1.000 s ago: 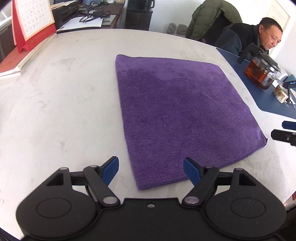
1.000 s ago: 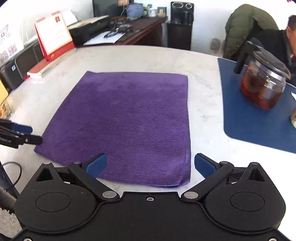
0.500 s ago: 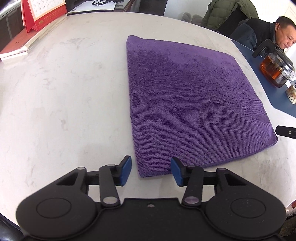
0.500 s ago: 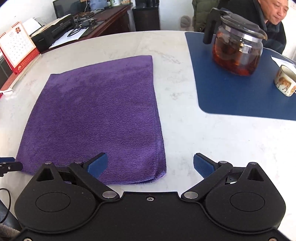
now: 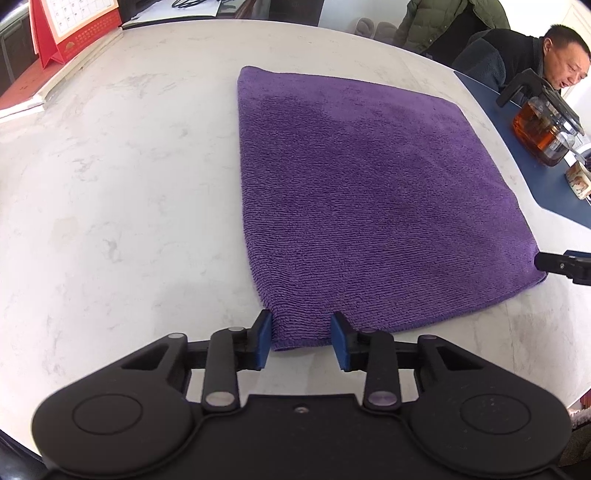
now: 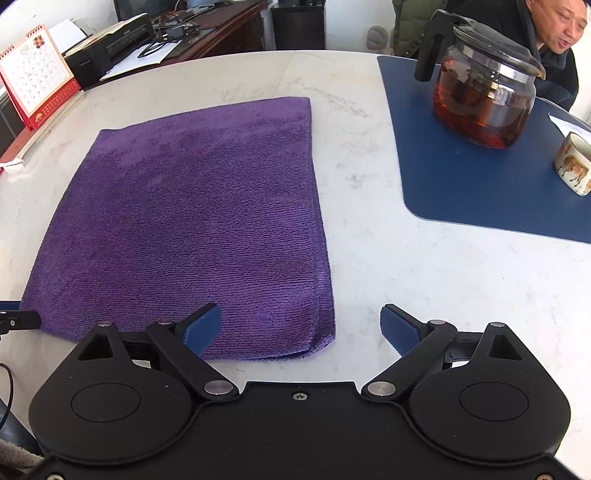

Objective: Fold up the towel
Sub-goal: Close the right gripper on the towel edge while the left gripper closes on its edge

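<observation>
- The purple terry-cloth towel (image 5: 373, 206) lies flat on the white marbled tabletop (image 5: 122, 192), already doubled over — two layers show at its near right corner in the right wrist view (image 6: 317, 332).
- The left gripper (image 5: 302, 339) sits at the towel's near left corner; its jaws are closing, and the blue pads (image 5: 263, 343) stand narrow on either side of that corner, the cloth between them. From this view I cannot tell that the pads press on it yet.
- The right gripper (image 6: 301, 328) hangs over the near right corner with its jaws wide and closing slowly; its left blue pad (image 6: 202, 328) is over the cloth, its right pad over bare tabletop just past the towel's edge. It grips nothing.
- Each gripper's tip shows at the edge of the other's view, near the towel's far-side corner.
- To the right of the towel, apart from it, a dark blue mat (image 6: 480, 184) carries a glass teapot with a black lid and handle (image 6: 484, 92), holding brown tea, and a small patterned cup (image 6: 574, 164).
- A person in a dark jacket (image 5: 498, 62) sits at the far right of the table.
- At the far left stands a red desk calendar (image 6: 37, 74) — beyond it, a dark desk with papers and cables (image 6: 166, 33).
</observation>
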### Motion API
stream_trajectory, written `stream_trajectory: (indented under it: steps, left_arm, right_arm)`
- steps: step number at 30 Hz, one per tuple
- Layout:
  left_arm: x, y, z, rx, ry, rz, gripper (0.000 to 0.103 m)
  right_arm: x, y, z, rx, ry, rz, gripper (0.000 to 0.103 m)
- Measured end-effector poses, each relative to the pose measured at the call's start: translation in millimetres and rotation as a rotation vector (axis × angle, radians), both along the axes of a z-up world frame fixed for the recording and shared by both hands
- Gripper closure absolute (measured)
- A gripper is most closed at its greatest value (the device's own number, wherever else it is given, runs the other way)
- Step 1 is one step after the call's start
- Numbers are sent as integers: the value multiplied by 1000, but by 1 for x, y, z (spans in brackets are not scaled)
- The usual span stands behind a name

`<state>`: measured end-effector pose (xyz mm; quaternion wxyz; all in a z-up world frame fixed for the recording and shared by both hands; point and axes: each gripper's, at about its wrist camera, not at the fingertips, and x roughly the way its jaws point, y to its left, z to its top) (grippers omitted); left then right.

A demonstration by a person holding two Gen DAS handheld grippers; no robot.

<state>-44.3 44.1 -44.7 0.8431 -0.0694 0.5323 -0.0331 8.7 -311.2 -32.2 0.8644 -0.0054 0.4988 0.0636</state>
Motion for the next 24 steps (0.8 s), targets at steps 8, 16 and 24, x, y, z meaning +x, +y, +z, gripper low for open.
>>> stream_trajectory:
  steps: [8, 16, 24]
  left_arm:
    - [4, -1, -1, 6, 15, -26, 78]
    - [5, -4, 0, 30, 17, -52, 78]
    - [7, -4, -1, 41, 15, -69, 78]
  right_arm:
    - [6, -1, -8, -5, 26, -17, 17]
    - [8, 4, -17, -31, 41, -12, 21]
    - [10, 9, -14, -41, 67, 27, 29]
